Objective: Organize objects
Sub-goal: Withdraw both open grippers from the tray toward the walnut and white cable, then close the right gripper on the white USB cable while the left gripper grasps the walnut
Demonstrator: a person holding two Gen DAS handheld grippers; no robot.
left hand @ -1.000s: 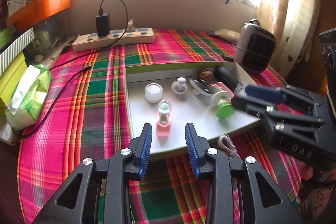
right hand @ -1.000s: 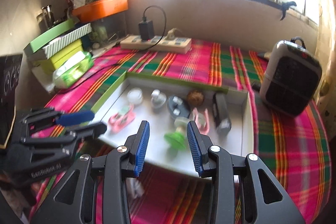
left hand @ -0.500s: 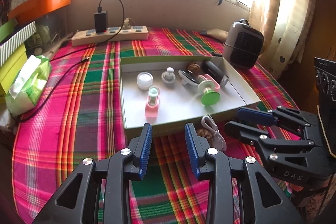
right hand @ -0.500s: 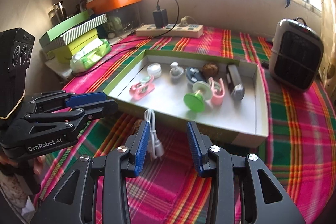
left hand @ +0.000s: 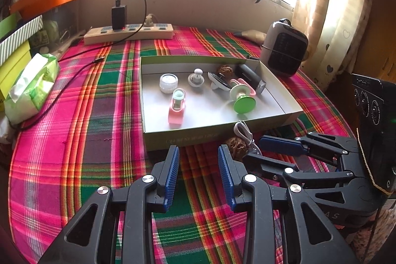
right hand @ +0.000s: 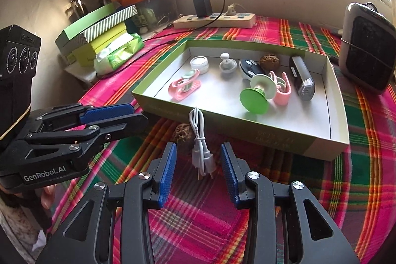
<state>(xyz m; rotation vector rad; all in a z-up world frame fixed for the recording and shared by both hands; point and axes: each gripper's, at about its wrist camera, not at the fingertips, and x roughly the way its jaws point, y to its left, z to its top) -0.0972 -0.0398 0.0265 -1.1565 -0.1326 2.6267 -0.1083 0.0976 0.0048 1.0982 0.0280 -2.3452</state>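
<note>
1. "GenRobot.AI" stands in white letters on the black body of the left gripper [right hand: 112, 115], seen in the right wrist view.
2. Faint lettering runs along the front wall of the tray [right hand: 272, 137], too pale to read.
3. Print on the green tissue pack [right hand: 118, 51] is illegible.

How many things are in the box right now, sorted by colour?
Pink: 2, clip with mint roller and clip
White: 2, jar and knob
Green: 1, spool
Brown: 1, walnut
Black: 2, oval gadget and lamp
Total: 8 in the box
</note>
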